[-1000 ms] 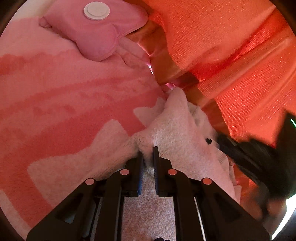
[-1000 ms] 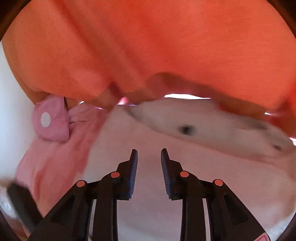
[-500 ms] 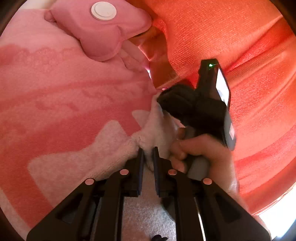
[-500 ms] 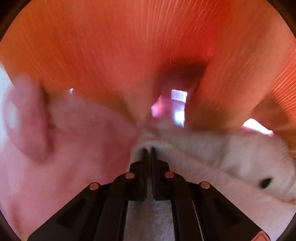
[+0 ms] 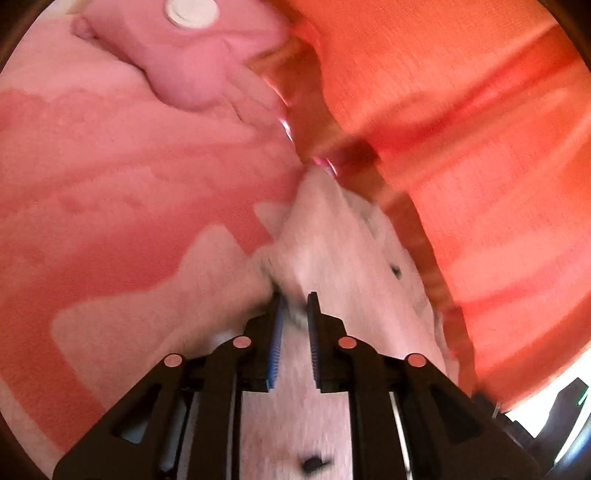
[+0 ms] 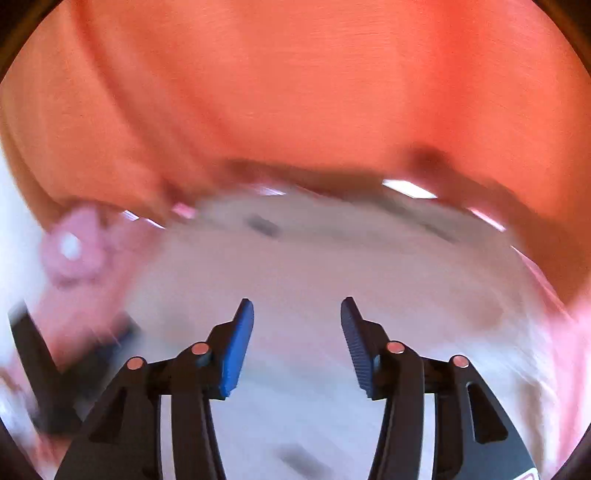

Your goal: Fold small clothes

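Mid-fold: left gripper (image 5: 295, 306) clamped on white garment (image 5: 332, 236) edge; right gripper (image 6: 297, 317) spread wide, empty. Next: regrasp opposite edge.

Pink pillow (image 5: 199, 51) w/ white disc (image 5: 191, 10); orange fabric (image 5: 461, 110).

The small garment (image 5: 332, 251) lies on the blanket (image 5: 110, 184) ahead of the left jaws; a cushion (image 5: 192, 62) sits beyond, to their left.
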Action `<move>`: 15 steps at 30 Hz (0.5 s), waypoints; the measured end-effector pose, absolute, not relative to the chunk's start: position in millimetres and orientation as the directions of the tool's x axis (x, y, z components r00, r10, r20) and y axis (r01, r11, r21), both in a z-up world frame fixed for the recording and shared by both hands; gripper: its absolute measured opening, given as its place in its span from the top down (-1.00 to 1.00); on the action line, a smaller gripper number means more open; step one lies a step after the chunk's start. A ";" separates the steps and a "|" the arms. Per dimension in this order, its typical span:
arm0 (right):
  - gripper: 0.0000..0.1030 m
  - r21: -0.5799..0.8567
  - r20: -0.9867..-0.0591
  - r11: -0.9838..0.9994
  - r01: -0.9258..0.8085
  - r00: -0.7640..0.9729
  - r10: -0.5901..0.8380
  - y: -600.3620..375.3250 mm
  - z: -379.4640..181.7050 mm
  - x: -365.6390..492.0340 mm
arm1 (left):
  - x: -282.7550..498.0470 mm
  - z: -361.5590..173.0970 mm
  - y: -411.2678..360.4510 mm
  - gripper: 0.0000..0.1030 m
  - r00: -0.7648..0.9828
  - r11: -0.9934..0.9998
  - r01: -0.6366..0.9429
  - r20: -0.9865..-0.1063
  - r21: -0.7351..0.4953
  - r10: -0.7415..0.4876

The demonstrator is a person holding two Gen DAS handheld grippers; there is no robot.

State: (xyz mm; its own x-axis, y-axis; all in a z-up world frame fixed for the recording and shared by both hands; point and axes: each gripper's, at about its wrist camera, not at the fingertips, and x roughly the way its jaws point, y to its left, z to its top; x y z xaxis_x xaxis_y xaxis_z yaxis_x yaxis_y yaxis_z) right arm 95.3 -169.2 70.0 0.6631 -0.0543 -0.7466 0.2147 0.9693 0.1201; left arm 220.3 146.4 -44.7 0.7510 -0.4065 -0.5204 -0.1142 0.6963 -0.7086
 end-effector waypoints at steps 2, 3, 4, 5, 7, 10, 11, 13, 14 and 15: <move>0.05 0.102 -0.788 0.945 0.311 0.605 -0.113 -210.9 63.3 38.1 | 199.8 -34.8 150.7 0.52 0.719 0.746 -0.093 -0.563 -0.659 -0.407; 0.05 0.105 -0.807 0.928 0.359 0.576 -0.131 -232.7 60.5 4.7 | 188.2 -28.5 154.1 0.39 0.705 0.778 -0.097 -0.595 -0.620 -0.386; 0.04 0.119 -0.818 0.911 0.395 0.559 -0.135 -246.2 59.3 -20.5 | 177.3 -23.5 156.4 0.05 0.695 0.804 -0.099 -0.619 -0.587 -0.366; -0.03 0.154 -0.833 0.886 0.438 0.540 -0.122 -261.3 55.5 -49.7 | 165.5 -17.1 160.4 -0.07 0.683 0.828 -0.091 -0.640 -0.553 -0.352; -0.10 0.260 -0.867 0.831 0.491 0.497 -0.023 -281.5 36.7 -97.6 | 127.8 -5.6 172.9 -0.41 0.631 0.882 -0.099 -0.714 -0.460 -0.302; -0.10 0.367 -0.880 0.785 0.499 0.461 0.118 -299.6 20.9 -139.3 | 85.5 -11.5 192.1 -0.61 0.543 0.890 -0.163 -0.792 -0.426 -0.280; -0.10 0.398 -0.881 0.770 0.498 0.441 0.170 -300.2 13.1 -144.7 | 75.8 -15.5 197.1 -0.60 0.511 0.880 -0.179 -0.806 -0.439 -0.298; -0.10 0.480 -0.852 0.739 0.472 0.450 0.267 -296.5 7.7 -146.3 | 50.8 -13.4 202.8 -0.61 0.500 0.871 -0.183 -0.806 -0.456 -0.317; -0.10 0.500 -0.842 0.734 0.460 0.456 0.288 -292.8 10.0 -150.7 | 44.1 -11.5 201.5 -0.61 0.488 0.876 -0.191 -0.817 -0.443 -0.307; -0.10 0.525 -0.829 0.725 0.445 0.458 0.320 -288.3 7.6 -150.1 | 36.4 -12.1 198.5 -0.61 0.464 0.872 -0.193 -0.825 -0.449 -0.322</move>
